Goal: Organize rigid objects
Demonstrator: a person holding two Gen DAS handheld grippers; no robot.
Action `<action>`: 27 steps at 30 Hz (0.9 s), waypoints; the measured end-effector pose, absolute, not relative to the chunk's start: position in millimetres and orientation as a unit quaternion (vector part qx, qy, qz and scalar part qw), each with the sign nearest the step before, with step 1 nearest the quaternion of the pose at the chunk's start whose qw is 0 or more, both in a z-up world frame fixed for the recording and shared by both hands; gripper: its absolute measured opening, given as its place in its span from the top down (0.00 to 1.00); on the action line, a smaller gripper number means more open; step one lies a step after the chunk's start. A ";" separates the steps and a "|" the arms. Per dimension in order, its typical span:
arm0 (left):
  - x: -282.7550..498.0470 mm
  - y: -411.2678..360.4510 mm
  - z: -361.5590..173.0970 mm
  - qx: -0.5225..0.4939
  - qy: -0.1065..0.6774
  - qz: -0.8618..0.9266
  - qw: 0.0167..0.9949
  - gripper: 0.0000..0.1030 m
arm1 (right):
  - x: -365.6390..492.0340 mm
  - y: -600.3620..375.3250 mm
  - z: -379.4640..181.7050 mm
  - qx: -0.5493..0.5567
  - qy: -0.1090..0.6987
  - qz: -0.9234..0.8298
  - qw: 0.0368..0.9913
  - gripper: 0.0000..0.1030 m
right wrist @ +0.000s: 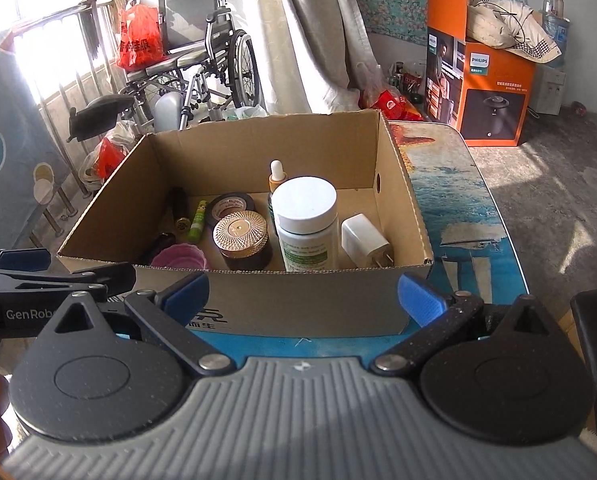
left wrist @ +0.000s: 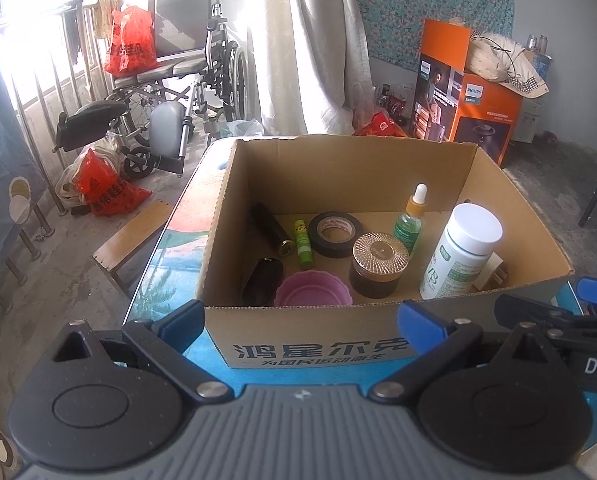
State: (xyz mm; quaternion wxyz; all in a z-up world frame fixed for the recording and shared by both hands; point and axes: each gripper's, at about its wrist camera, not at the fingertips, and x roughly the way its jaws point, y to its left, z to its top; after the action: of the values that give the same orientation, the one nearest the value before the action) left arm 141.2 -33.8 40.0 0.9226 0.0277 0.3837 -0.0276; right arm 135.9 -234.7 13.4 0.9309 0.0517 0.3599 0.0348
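Observation:
An open cardboard box (left wrist: 258, 168) (right wrist: 398, 184) stands on the table. Inside it are a white pill bottle (left wrist: 460, 250) (right wrist: 308, 220), a green dropper bottle (left wrist: 410, 220), a gold-lidded jar (left wrist: 379, 264) (right wrist: 242, 240), a black tape roll (left wrist: 334, 234), a green tube (left wrist: 303, 244), a pink cup (left wrist: 313, 290), two black items and a white charger plug (right wrist: 364, 242). My left gripper (left wrist: 300, 328) is open just before the box's near wall, empty. My right gripper (right wrist: 302, 294) is also open and empty, at the same wall further right.
The table (right wrist: 458, 208) carries a blue sea-print cover. Beyond it are a wheelchair (left wrist: 186, 72), red bags (left wrist: 98, 188), a wooden bench (left wrist: 134, 236), a curtain and an orange carton (left wrist: 470, 100). The other gripper's arm shows at each view's side.

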 end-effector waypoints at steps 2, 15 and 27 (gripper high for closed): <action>140.4 -34.6 41.3 0.028 0.381 -0.025 0.924 0.00 | 136.1 -233.7 14.5 0.050 0.359 0.035 0.931 0.02; 139.5 -33.0 45.1 0.033 0.375 -0.021 0.926 0.00 | 136.9 -232.0 17.6 0.049 0.358 0.035 0.932 0.02; 139.3 -34.0 46.1 0.034 0.374 -0.021 0.927 0.00 | 130.3 -233.0 18.6 0.052 0.355 0.028 0.933 0.02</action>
State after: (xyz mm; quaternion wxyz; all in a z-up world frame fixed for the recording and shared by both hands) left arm 139.3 -34.0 46.1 0.9266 0.0337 0.3738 -0.0215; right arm 130.3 -233.0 18.6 0.9331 0.0520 0.3548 0.0284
